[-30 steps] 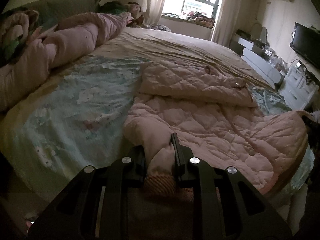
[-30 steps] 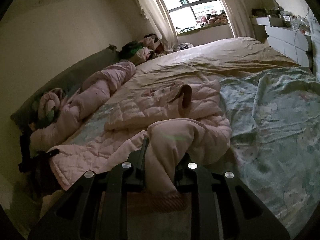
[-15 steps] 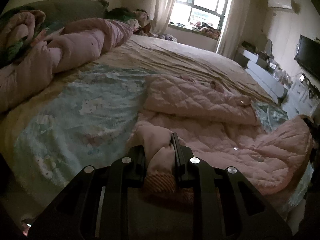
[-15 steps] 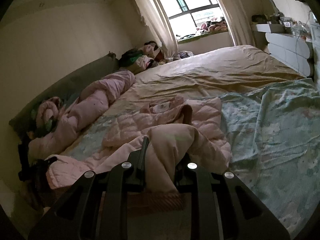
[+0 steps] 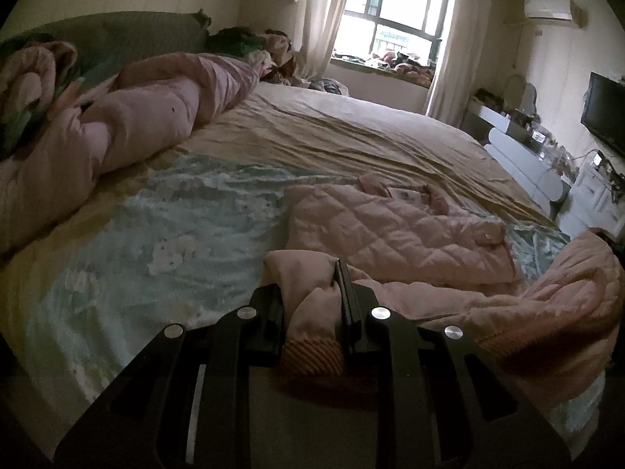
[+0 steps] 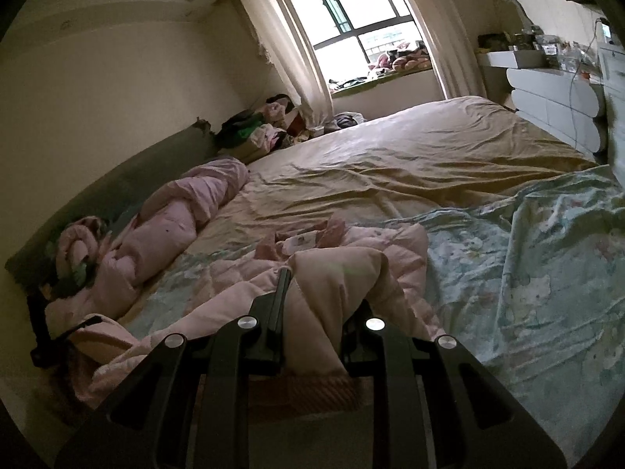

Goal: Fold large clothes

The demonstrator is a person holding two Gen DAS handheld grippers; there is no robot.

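**Both sleeve ends lifted forward over the jacket**

Since a second ago both grippers have carried their sleeve ends up and forward, toward the jacket's collar; the window sits lower and larger in both views, and the folded body now lies nearer the fingers.

- Jacket: pink, quilted, lying on the bed, collar and white label toward the window, one front panel folded across the body.
- Left gripper: jaws clamped on a sleeve end, ribbed cuff bunched behind the fingers.
- Right gripper: jaws clamped on a thicker bundle of the other sleeve, ribbed cuff showing below.
- Bed: tan sheet on the far half, pale blue printed sheet under the jacket.
- Pink duvet: rolled along the green headboard.
- Window: bright, curtained, soft toys on the sill.
- White dresser: beside the bed, cluttered top.
- TV: dark, on the wall.
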